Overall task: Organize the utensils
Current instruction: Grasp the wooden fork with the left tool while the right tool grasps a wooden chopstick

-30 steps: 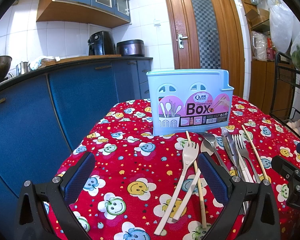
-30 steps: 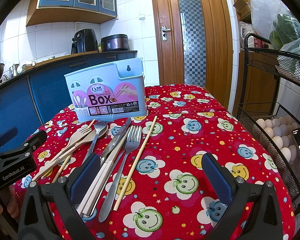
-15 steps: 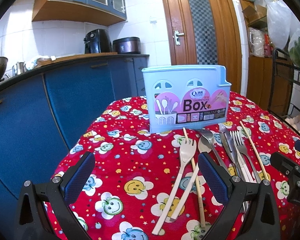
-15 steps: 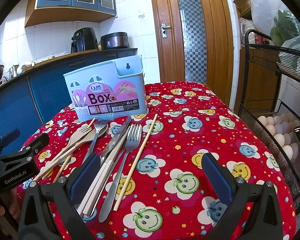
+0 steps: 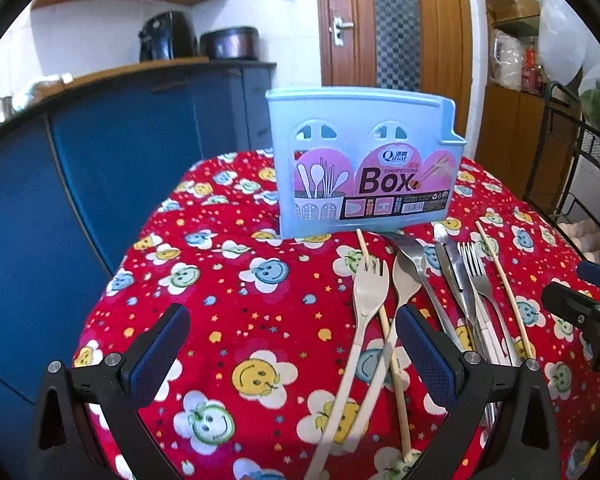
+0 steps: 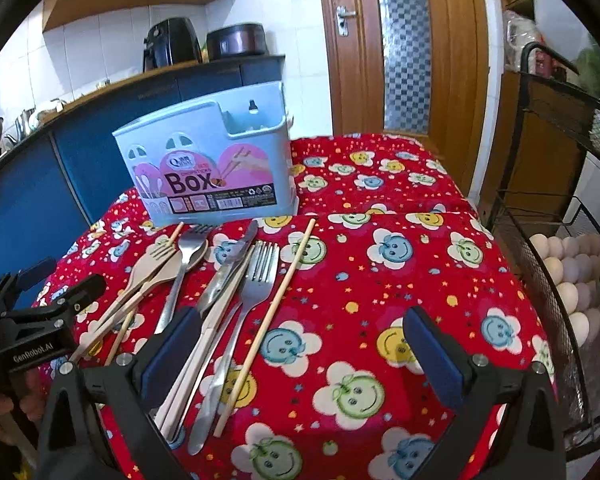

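A pale blue plastic utensil box (image 5: 364,160) with a pink "Box" label stands upright at the far side of a table covered with a red cloth printed with smiling flowers (image 6: 380,280). Just in front of it the loose utensils lie in a rough fan with their handles towards the cameras: a beige plastic fork (image 5: 364,300) and a beige plastic spoon (image 5: 404,284) overlapping a thin wooden chopstick (image 5: 384,320), then a steel fork (image 6: 182,268), a steel table knife (image 6: 230,268), a second steel fork (image 6: 256,284) and, apart at the right edge, another wooden chopstick (image 6: 280,300). The left gripper (image 5: 292,344) hovers above the cloth with its blue-padded jaws spread wide, empty. The right gripper (image 6: 300,344) likewise has its jaws wide apart and grips nothing. To the right, a black wire rack (image 6: 560,240) holds pale eggs (image 6: 568,272).
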